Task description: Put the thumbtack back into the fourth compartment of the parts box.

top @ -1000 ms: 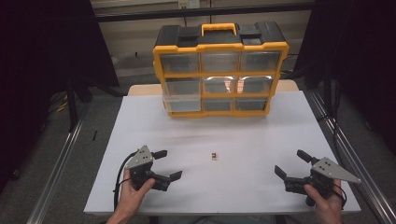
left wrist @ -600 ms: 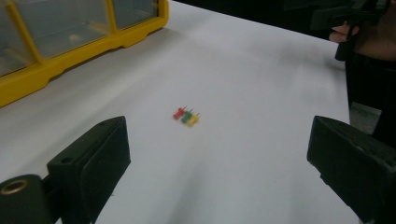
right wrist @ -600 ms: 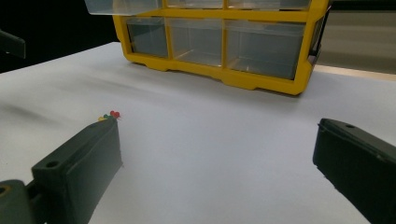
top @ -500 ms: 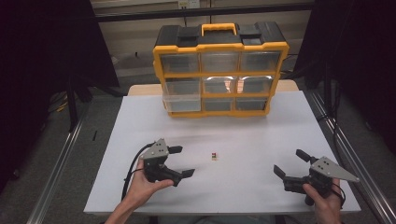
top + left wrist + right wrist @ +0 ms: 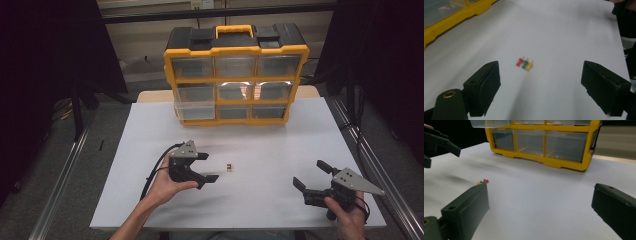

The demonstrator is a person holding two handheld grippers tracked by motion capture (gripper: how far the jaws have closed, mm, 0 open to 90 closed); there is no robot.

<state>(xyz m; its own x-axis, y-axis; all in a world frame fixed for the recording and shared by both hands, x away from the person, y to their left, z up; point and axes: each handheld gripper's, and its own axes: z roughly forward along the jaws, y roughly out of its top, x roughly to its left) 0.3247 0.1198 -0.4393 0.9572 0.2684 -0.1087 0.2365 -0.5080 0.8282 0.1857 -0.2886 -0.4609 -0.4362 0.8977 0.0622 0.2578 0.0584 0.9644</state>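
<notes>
High view shows the left gripper (image 5: 207,167) held in a hand (image 5: 167,186) over the white tabletop (image 5: 270,145), toward its front left. Its jaws are spread wide with nothing between them, and they point right toward three push pins (image 5: 229,167).

Left gripper view gives the pins close up: a red pin (image 5: 519,61), a green pin (image 5: 525,64) and a yellow pin (image 5: 529,65), lying flat and touching side by side in a short row. Each has a plastic head and a thin metal point. Their long axes run parallel, with the points aimed away from this gripper. The pins lie ahead of its jaws, roughly on the line between them, and apart from both.

In the high view the row sits near the middle of the tabletop, a little toward the front edge, just beside the left gripper's tips. A yellow drawer organizer (image 5: 235,75) stands at the back edge, one left drawer pulled partly out.

Toward the front right corner the right gripper (image 5: 312,180) is held with its jaws wide apart and empty, well apart from the pins.
</notes>
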